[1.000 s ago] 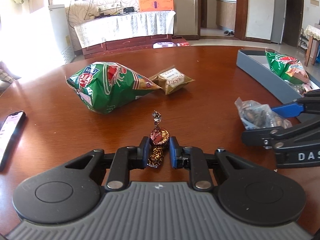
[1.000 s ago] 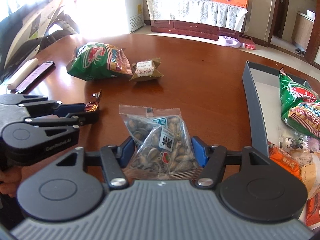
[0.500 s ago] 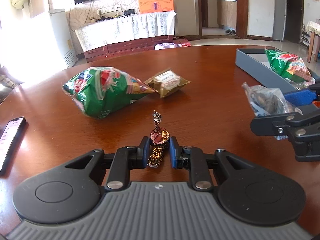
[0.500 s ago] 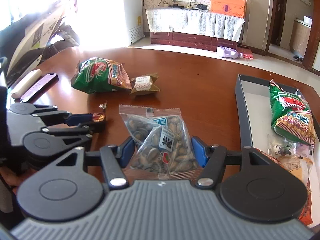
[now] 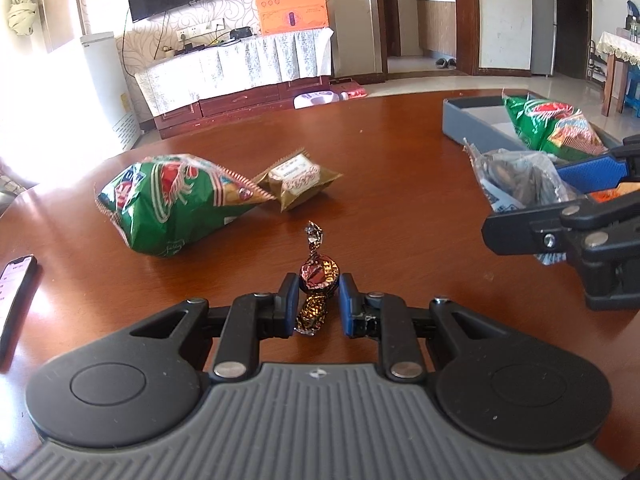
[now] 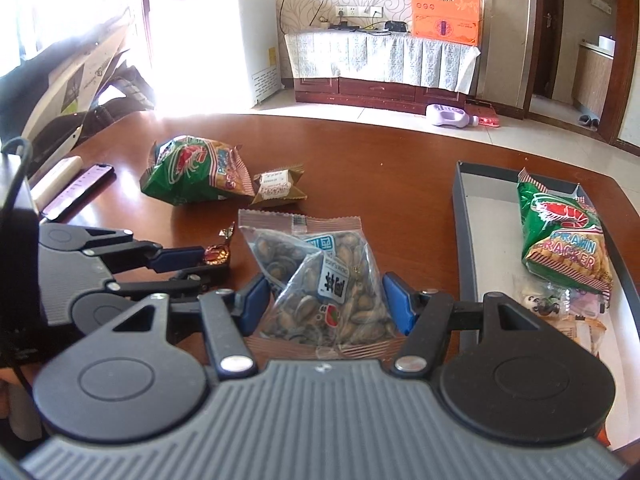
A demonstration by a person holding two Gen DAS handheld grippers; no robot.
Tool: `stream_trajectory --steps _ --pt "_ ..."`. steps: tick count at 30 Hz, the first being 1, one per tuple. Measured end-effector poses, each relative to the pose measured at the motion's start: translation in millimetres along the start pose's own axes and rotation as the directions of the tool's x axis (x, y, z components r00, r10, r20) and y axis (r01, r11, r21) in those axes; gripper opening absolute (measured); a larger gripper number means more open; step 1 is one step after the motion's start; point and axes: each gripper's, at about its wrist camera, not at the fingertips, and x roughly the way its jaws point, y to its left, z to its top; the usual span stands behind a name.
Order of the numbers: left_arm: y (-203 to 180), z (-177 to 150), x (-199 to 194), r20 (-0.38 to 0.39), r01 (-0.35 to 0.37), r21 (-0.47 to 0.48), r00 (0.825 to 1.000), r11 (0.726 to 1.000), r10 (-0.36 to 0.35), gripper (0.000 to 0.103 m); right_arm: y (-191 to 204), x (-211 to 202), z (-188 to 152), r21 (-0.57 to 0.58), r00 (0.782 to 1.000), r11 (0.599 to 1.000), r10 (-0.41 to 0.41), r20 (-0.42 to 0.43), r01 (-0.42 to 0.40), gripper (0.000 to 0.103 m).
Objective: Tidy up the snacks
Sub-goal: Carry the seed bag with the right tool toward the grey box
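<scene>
Brown wood table (image 5: 400, 184): round, glossy, carries all the snacks.
Left gripper (image 5: 319, 298): jaws clenched on a foil-wrapped candy (image 5: 318, 272), blue pads against both sides, twisted wrapper tail sticking up.
Right gripper (image 6: 325, 300): jaws held wide, grasping a clear bag of melon seeds (image 6: 324, 280) across its width; blue pads pressed into the bag's edges; bag looks lifted off the table, not certain.
Grey tray (image 6: 464, 240): at the table's right edge, near the right gripper.
Tray contents: green prawn cracker bag (image 6: 564, 240) leaning on the far end; small wrapped snacks (image 6: 560, 304) nearer, too blurred to name.
Loose on table: second green prawn cracker bag (image 5: 176, 200) left of centre; gold-wrapped pastry (image 5: 296, 180) touching its right tip.
Phone (image 5: 14, 300): flat at the left edge, screen lit.
Gripper spacing: side by side, left one just left of the seed bag in the right wrist view.
Background: TV stand with white cloth (image 6: 380, 60), orange box (image 6: 444, 12) on top.
</scene>
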Motion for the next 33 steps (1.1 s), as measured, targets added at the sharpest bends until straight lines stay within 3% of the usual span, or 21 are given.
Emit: stream_trajectory --steps 21,33 --pt "-23 13 -6 0.024 -0.002 0.020 1.000 1.000 0.002 0.025 -15 -27 -2 0.022 0.999 1.000 0.007 0.049 -0.008 0.065" --pt "-41 28 -16 0.069 0.031 0.019 0.997 0.999 -0.032 0.025 -29 -47 -5 0.045 0.996 0.999 -0.008 0.090 0.004 0.065"
